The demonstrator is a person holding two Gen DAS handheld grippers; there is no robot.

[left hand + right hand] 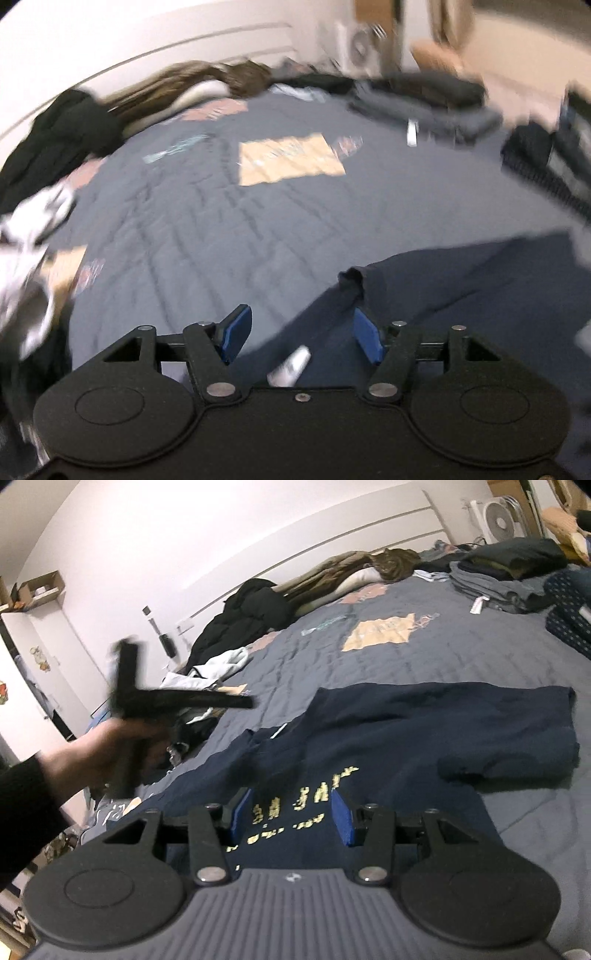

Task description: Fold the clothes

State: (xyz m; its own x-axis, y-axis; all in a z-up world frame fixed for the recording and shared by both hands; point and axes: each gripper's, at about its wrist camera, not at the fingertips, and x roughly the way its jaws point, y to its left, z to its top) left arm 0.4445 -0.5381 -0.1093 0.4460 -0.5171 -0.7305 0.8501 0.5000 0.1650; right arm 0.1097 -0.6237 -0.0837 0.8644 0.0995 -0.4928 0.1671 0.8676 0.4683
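Navy T-shirt (424, 731) spread on grey quilt (424, 657), gold print up, one sleeve out for folding. Left gripper (299, 332) fingers apart, empty, over shirt edge. Right gripper (291, 818) fingers apart, empty, above print. Folded stack (498, 579) at far side.

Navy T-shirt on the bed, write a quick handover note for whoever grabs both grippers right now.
Left gripper: open, empty, over the shirt's edge.
Right gripper: open, empty, above the yellow print.
Navy T-shirt with yellow lettering: spread on the grey quilted bedspread, one sleeve turned in.
Done: folded grey and dark clothes stack at the far side.
Left: fold this shirt; a heap of loose clothes waits beside it.
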